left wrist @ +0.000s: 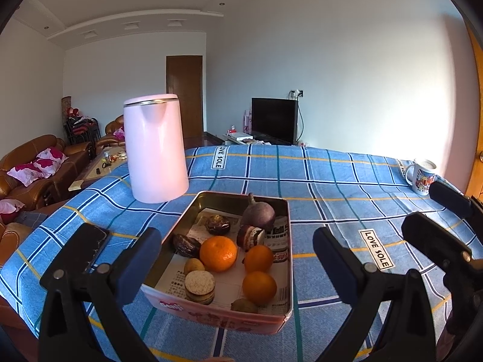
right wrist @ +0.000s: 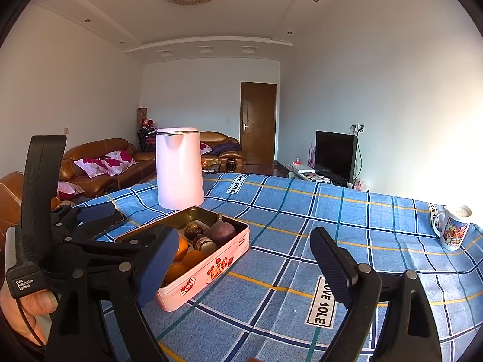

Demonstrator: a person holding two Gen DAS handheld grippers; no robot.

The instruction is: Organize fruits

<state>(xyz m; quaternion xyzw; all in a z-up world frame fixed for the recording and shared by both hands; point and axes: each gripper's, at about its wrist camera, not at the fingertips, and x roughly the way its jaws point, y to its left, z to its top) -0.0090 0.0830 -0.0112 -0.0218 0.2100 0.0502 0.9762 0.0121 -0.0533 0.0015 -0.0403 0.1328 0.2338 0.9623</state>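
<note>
Fruits fill the tin; both grippers hover level, jaws apart.

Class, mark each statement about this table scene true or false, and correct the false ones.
1. Three oranges lie in the pink tin. True.
2. The left tongs grip an orange. False: they are open and hold nothing.
3. The kettle lies tipped over. False: it stands upright behind the tin.
4. A mug stands on the blue checked cloth. True.
5. The right tongs are open. True.
</note>
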